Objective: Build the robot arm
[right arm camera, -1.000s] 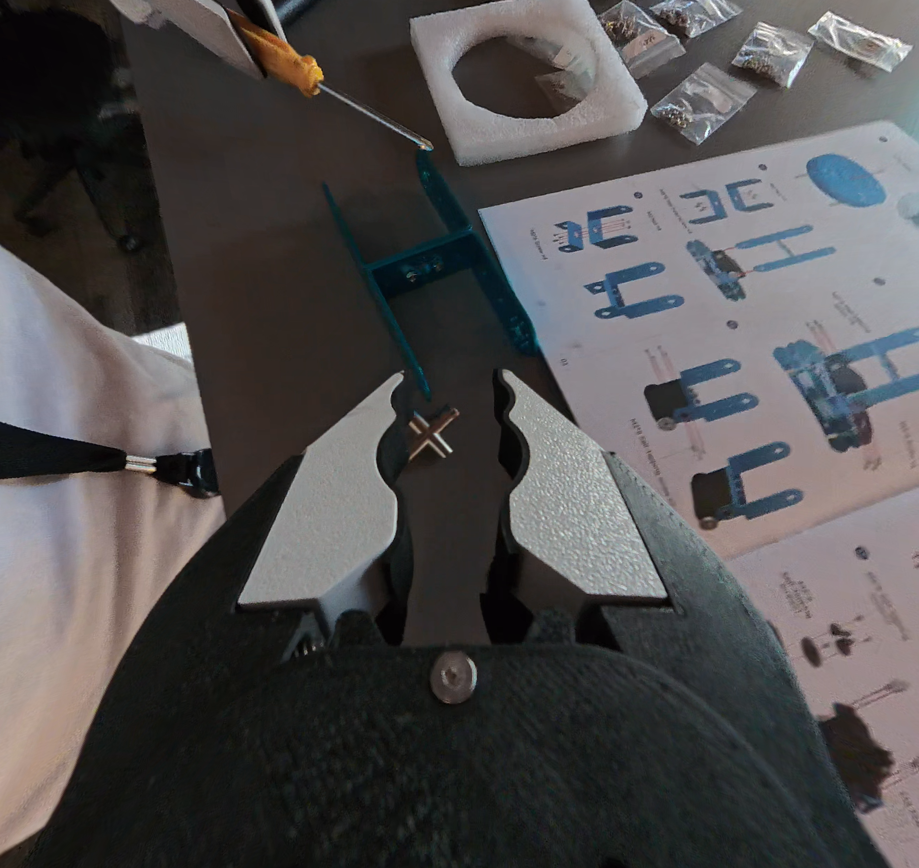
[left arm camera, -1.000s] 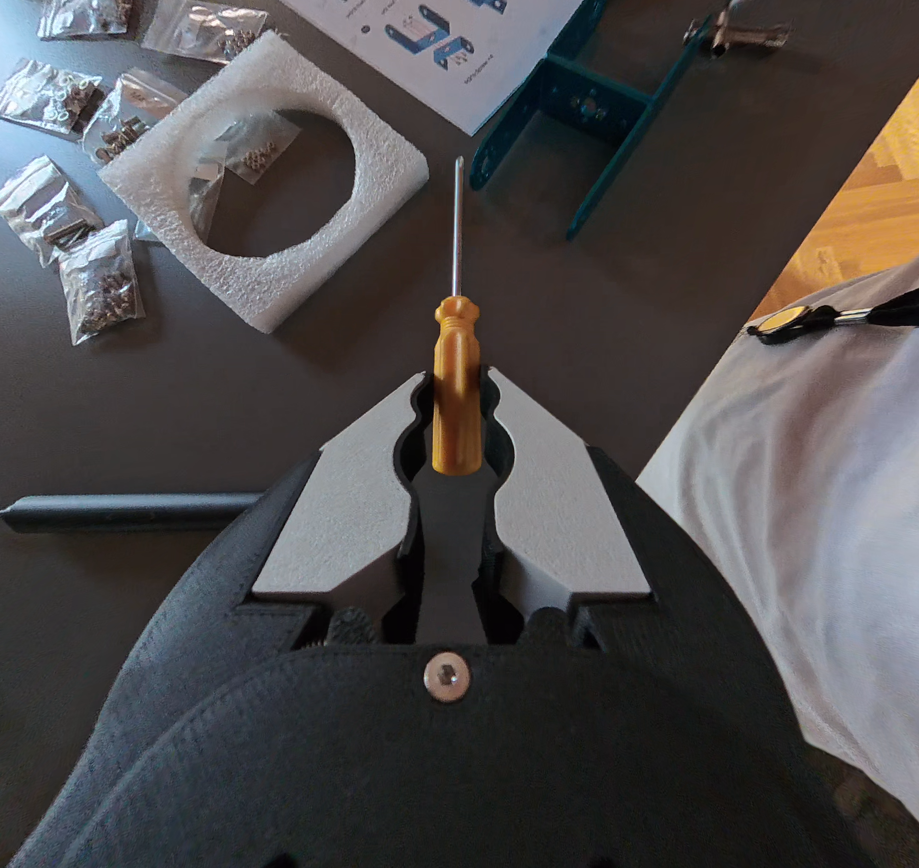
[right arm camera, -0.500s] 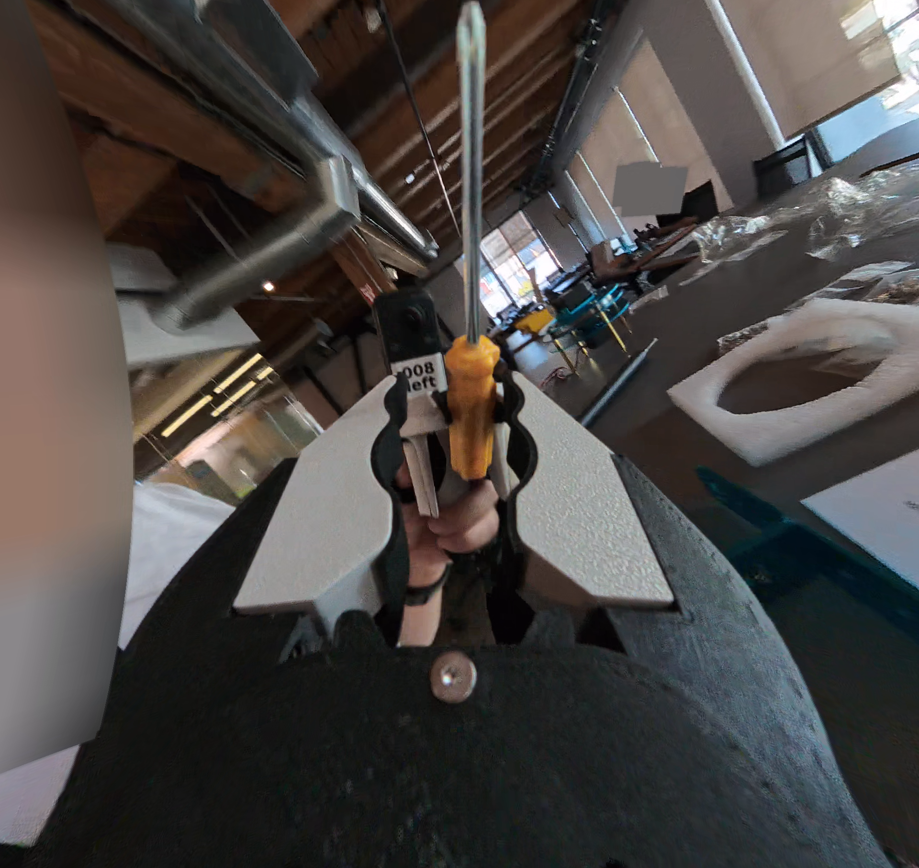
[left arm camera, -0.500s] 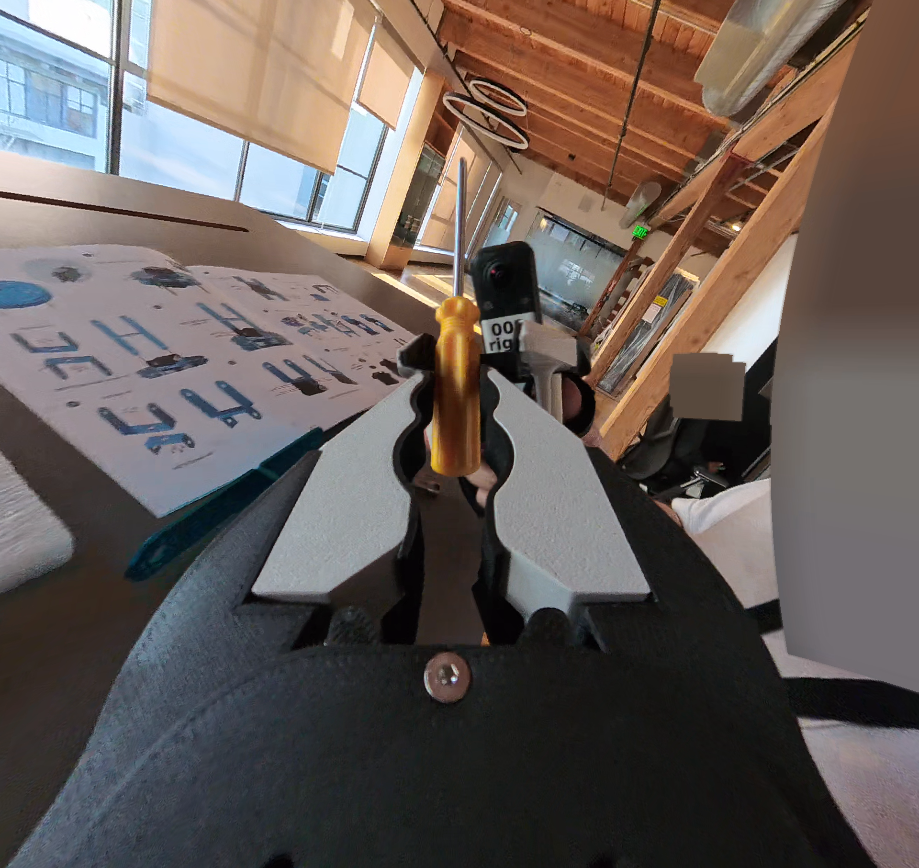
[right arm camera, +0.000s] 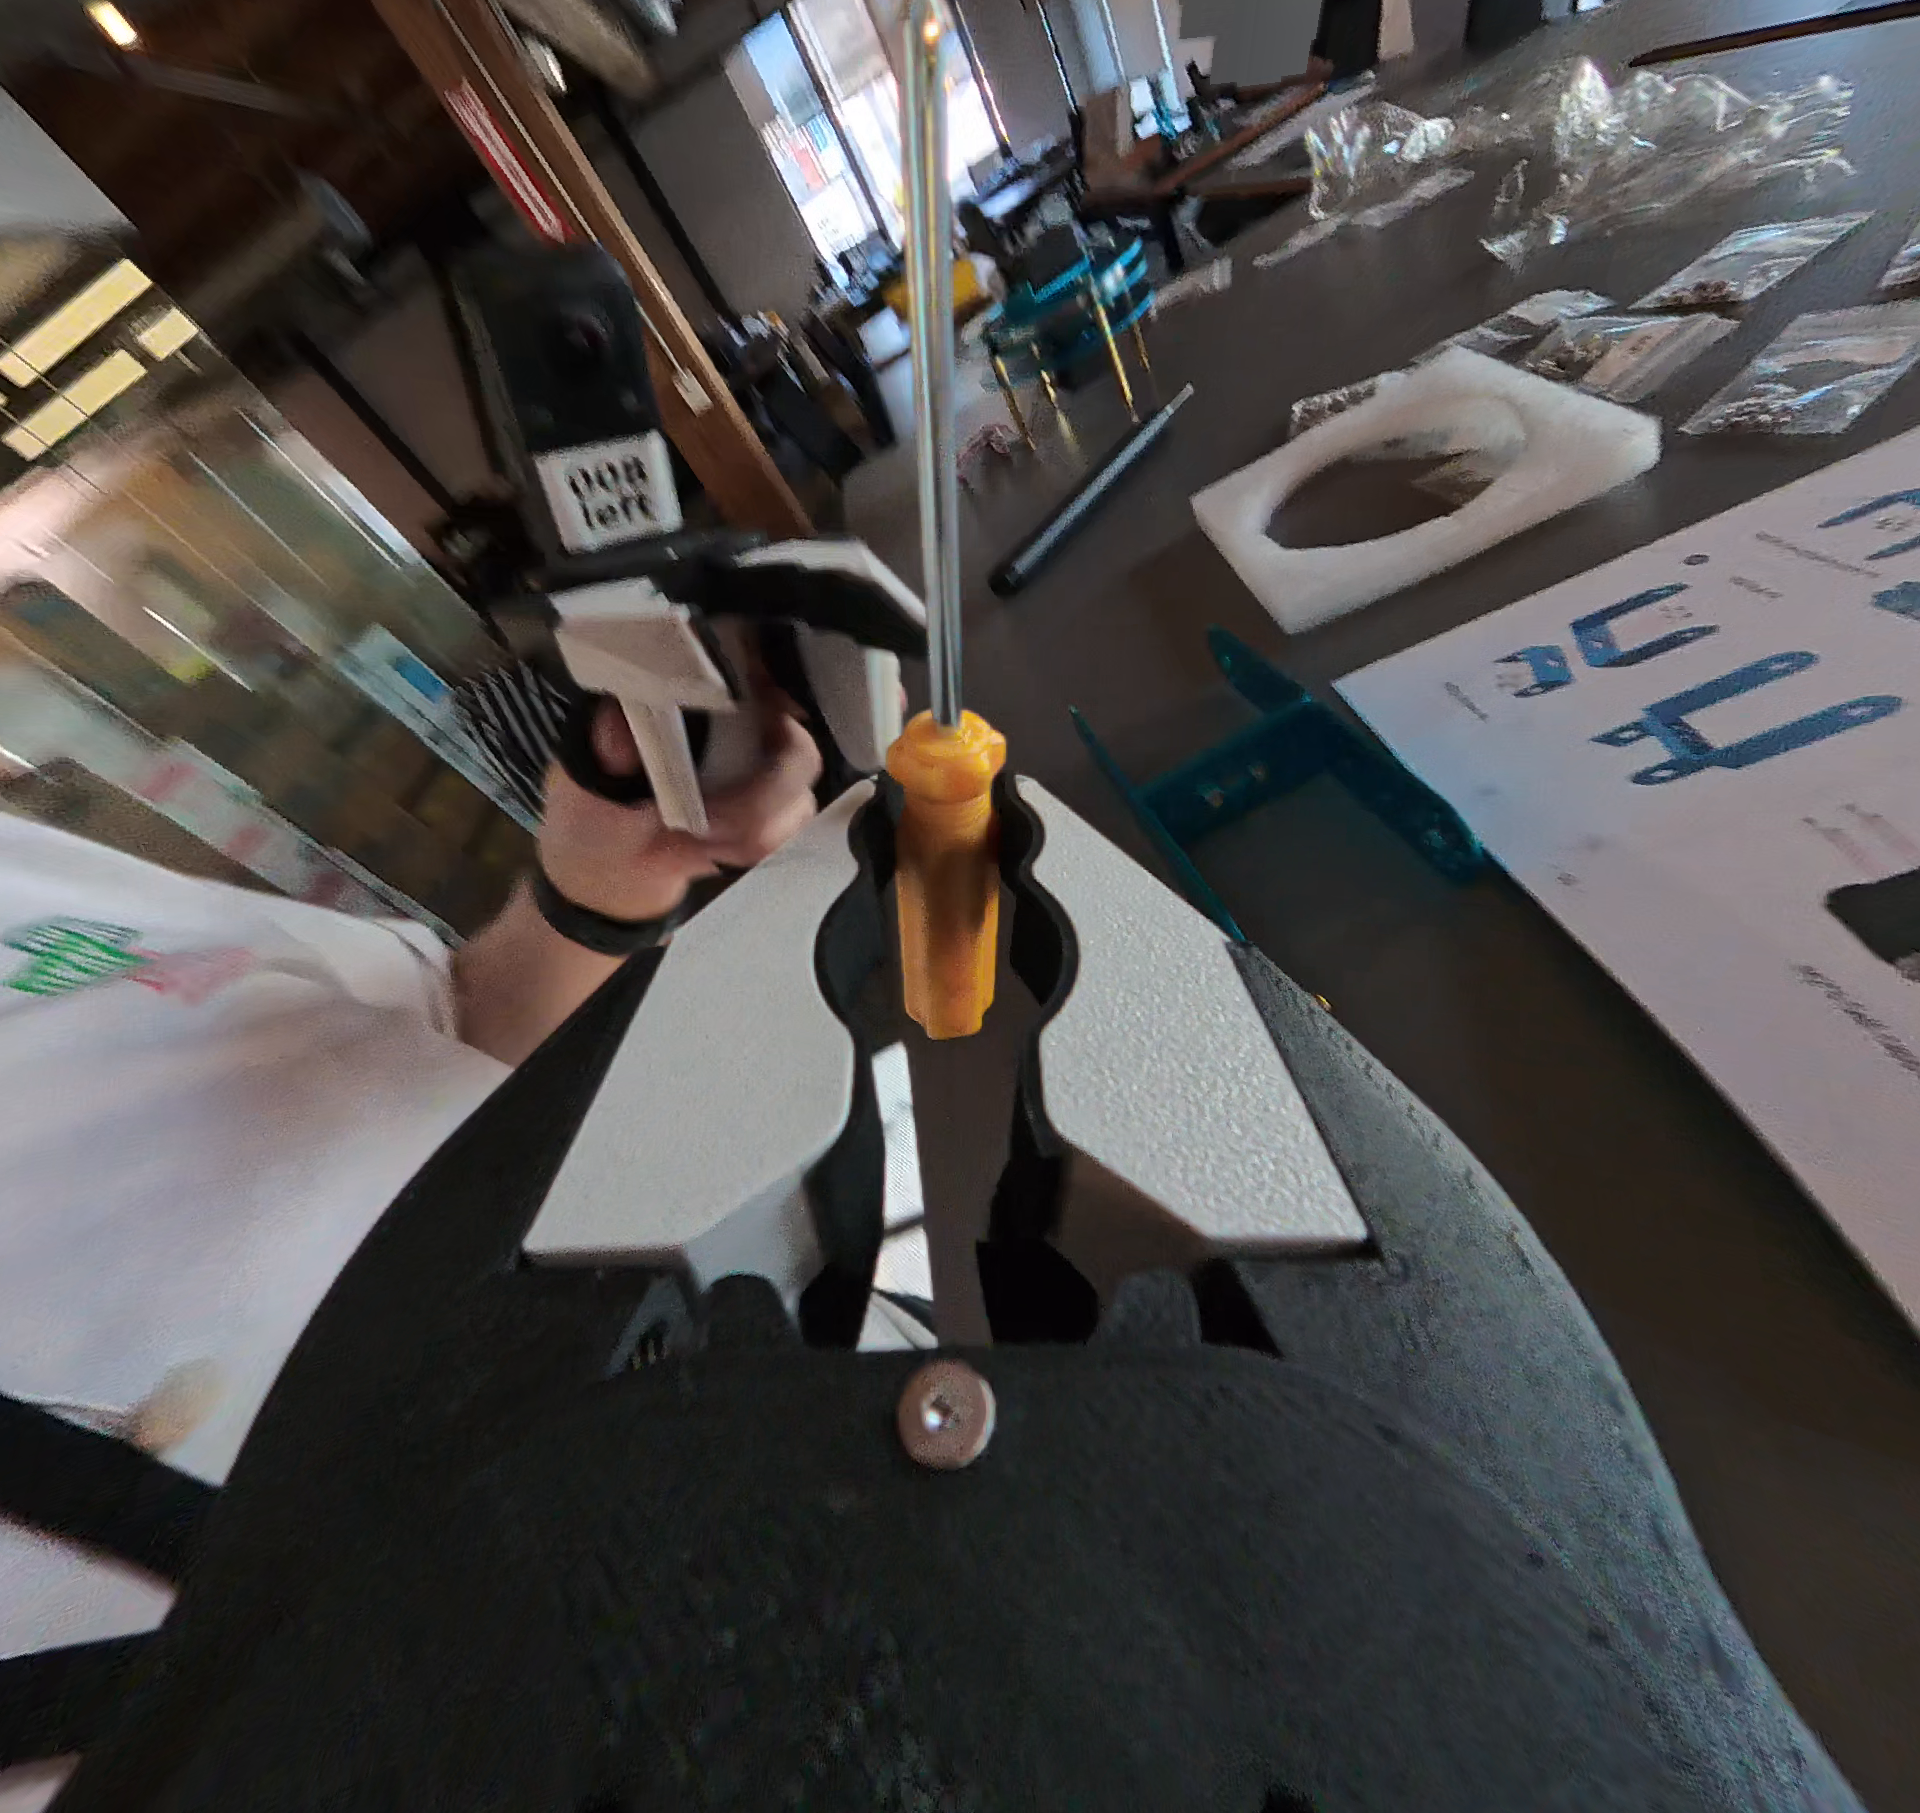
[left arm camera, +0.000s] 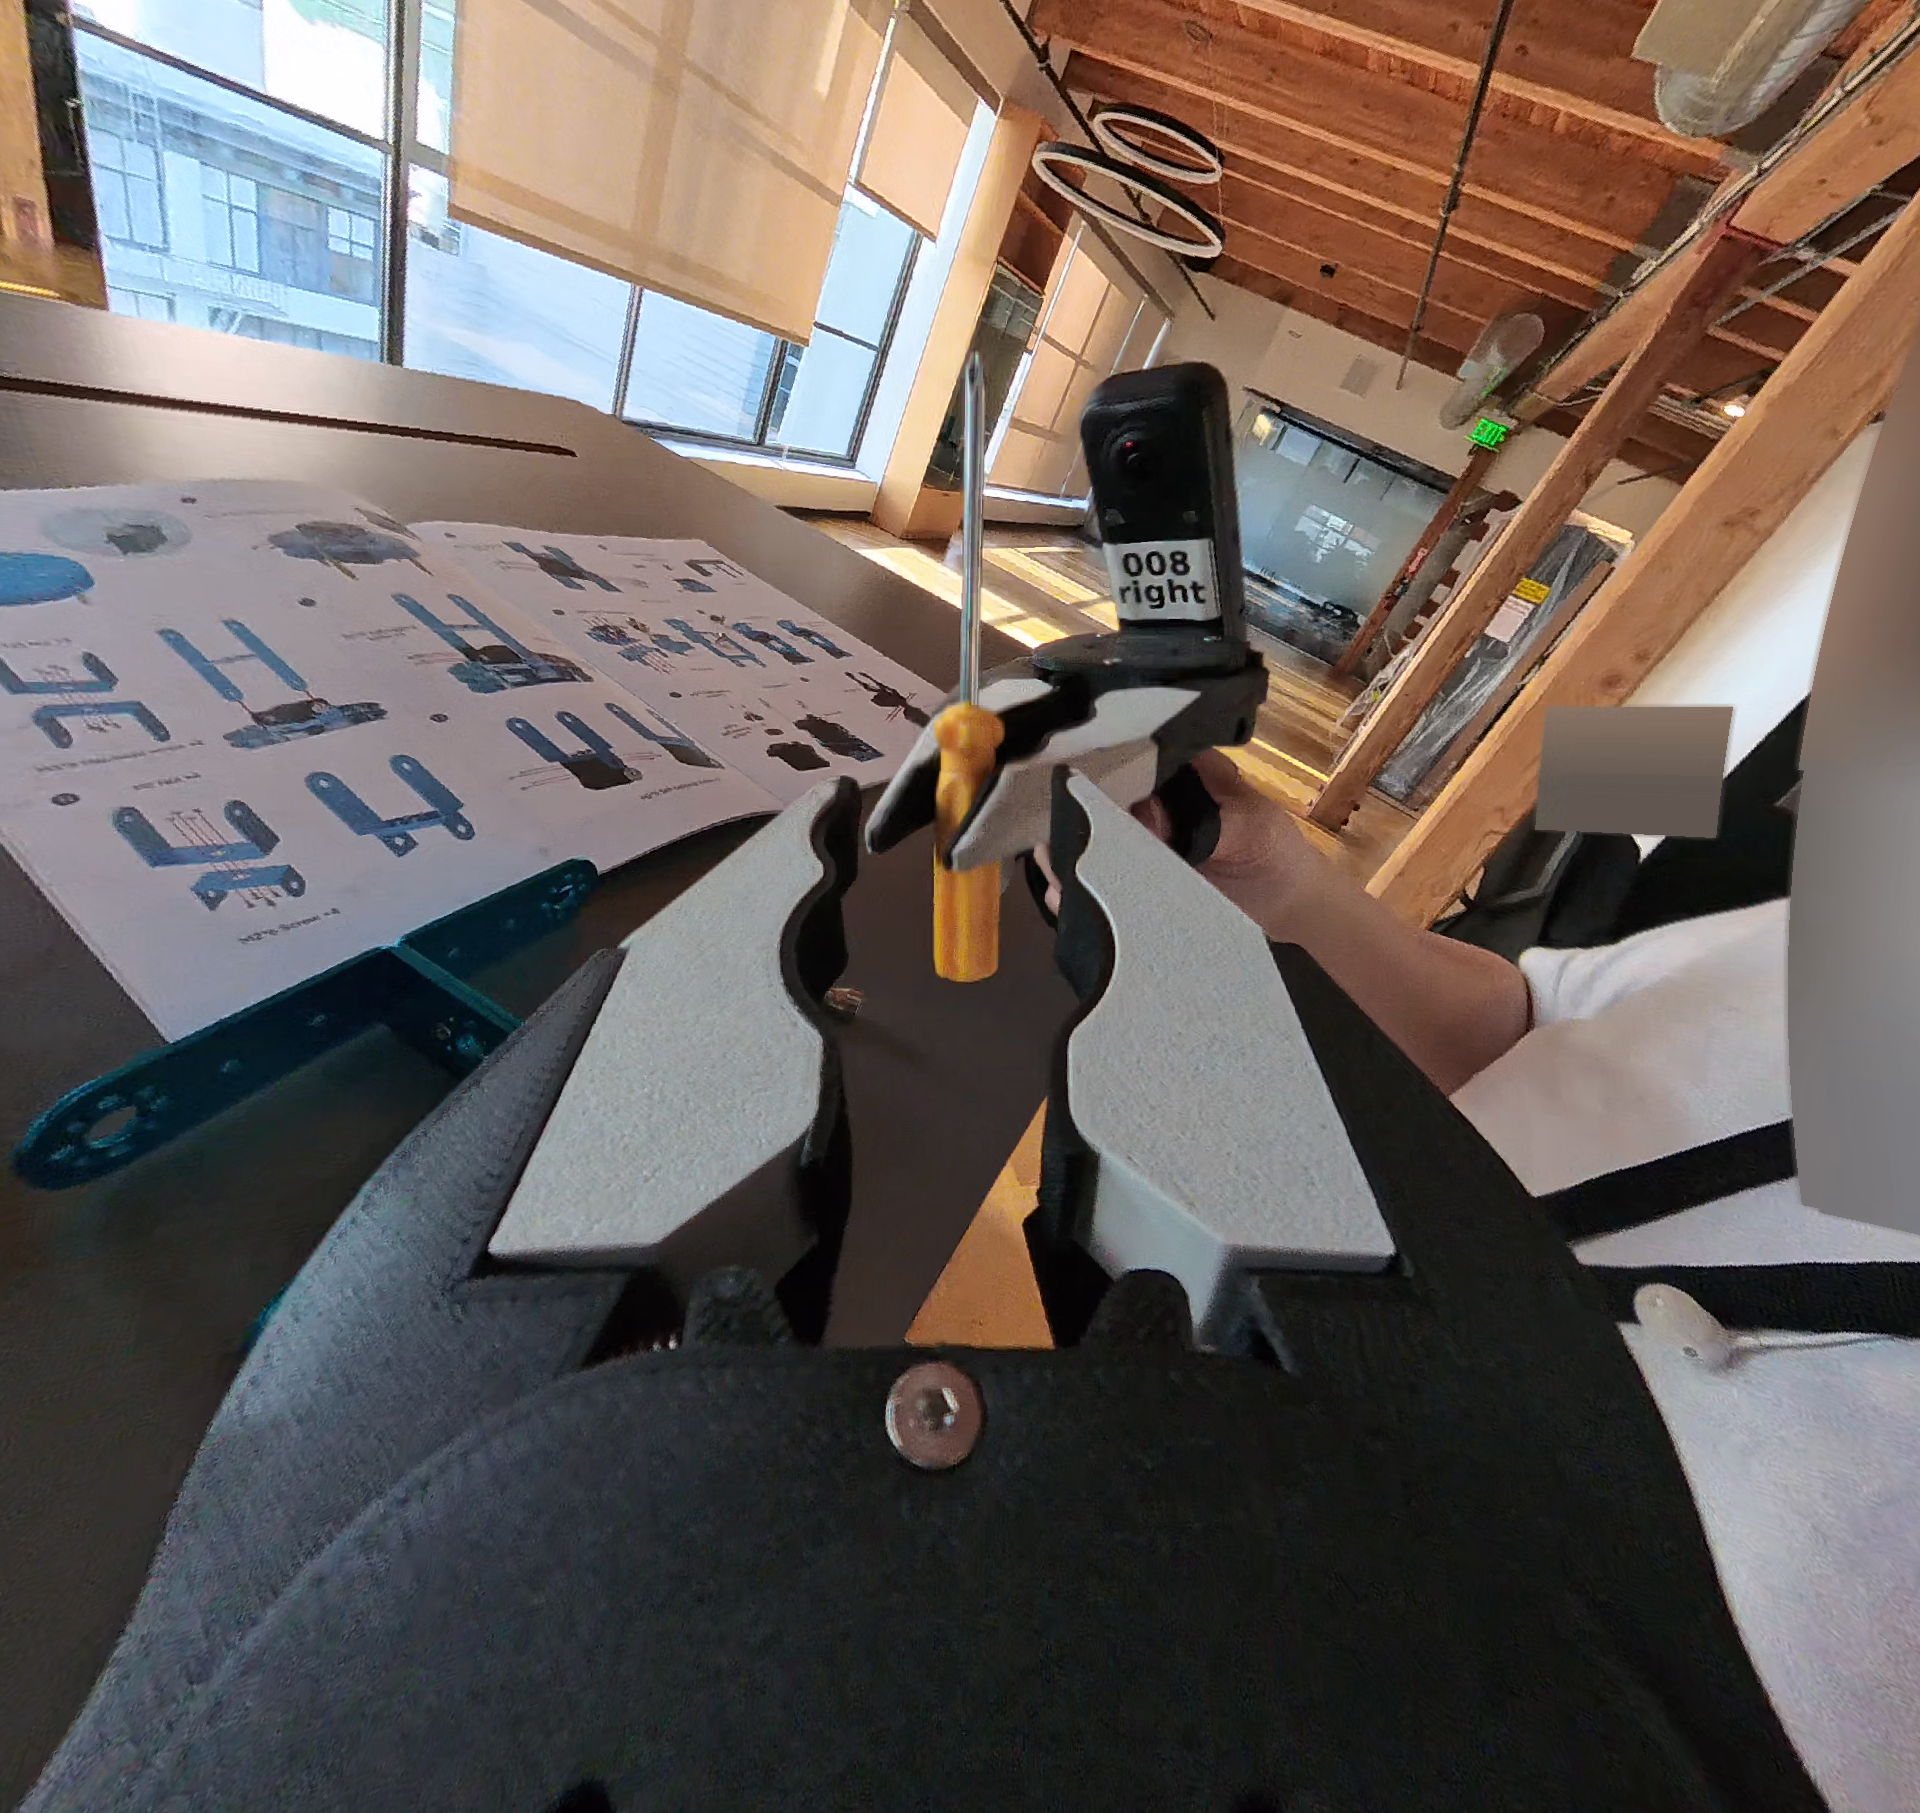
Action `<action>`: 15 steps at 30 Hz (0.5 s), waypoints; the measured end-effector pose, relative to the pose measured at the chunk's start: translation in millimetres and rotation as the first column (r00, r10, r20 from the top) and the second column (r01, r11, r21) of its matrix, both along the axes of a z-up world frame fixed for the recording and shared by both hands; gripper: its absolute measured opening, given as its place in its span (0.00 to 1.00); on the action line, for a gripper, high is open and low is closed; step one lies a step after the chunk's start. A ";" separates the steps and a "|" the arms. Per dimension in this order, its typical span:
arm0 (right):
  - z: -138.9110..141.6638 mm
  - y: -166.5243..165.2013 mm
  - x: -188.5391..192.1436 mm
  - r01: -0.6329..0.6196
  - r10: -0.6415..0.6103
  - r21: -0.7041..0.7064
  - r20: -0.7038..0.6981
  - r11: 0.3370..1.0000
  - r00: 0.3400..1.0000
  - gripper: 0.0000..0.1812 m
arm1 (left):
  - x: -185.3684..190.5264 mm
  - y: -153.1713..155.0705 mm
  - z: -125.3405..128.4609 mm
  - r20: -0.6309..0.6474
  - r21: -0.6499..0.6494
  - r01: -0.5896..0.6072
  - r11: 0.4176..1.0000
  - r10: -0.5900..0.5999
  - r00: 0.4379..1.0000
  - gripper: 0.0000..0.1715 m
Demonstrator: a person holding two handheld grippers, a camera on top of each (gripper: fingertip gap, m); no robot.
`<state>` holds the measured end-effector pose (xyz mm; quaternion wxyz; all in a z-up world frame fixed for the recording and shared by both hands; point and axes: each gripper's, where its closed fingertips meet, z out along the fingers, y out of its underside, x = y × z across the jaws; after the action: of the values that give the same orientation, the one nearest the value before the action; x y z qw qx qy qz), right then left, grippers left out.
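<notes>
The right gripper (right arm camera: 948, 828) is clamped on the orange handle of a screwdriver (right arm camera: 943, 890), whose thin metal shaft points straight up and away past the fingertips, well above the dark table (right arm camera: 1403, 953). The left gripper (left arm camera: 951, 890) stands open with a wide gap between its grey fingers (left arm camera: 696, 1046), holding nothing; seen from the left wrist view, the screwdriver (left arm camera: 966, 859) sits just beyond that gap, pinched by the right gripper (left arm camera: 951, 807), which carries a black camera (left arm camera: 1158, 496) and is held in a person's hand (left arm camera: 1236, 844). From the right wrist view, the left gripper (right arm camera: 873, 662) appears blurred, beside the screwdriver's shaft and to its left, gripped by the person's other hand (right arm camera: 644, 828). On the table lie a teal metal bracket (right arm camera: 1288, 776), an open instruction sheet with blue diagrams (right arm camera: 1704, 787), a white foam block with a round cut-out (right arm camera: 1423, 485), a dark rod (right arm camera: 1091, 496) and several small clear bags of hardware (right arm camera: 1756, 267). A small metal piece (left arm camera: 844, 1001) rests on the table between the left gripper's fingers.
</notes>
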<state>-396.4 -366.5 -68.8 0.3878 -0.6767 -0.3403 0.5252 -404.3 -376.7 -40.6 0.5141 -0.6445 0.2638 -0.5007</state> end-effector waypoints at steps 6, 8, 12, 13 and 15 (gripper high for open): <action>-29.8 -17.0 2.7 -0.080 0.008 0.192 0.350 0.978 0.937 0.10 | 24.9 -3.2 -3.6 -0.112 0.020 -0.006 1.000 0.008 0.994 0.18; -39.7 -21.2 4.9 -0.125 0.007 0.235 0.444 0.964 0.896 0.10 | 33.9 -2.1 -2.9 -0.125 0.049 -0.003 0.999 0.009 0.992 0.08; -33.6 -21.3 8.9 -0.100 -0.052 0.328 0.423 0.940 0.904 0.10 | 39.4 -0.1 4.9 -0.062 0.009 0.001 1.000 0.000 0.998 0.01; -22.6 -21.9 9.7 -0.067 -0.061 0.354 0.337 0.933 0.939 0.10 | 37.0 0.6 12.1 0.008 -0.026 0.008 1.000 -0.008 1.000 0.01; 3.9 -29.2 13.1 0.002 -0.041 0.367 0.098 0.930 0.994 0.11 | 30.6 0.5 28.3 0.181 -0.120 0.074 0.990 -0.051 0.982 0.01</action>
<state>-383.3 -395.7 -64.9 0.4947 -0.6228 -0.4445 0.4120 -373.7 -376.2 -12.2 0.4778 -0.6201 0.2049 -0.5875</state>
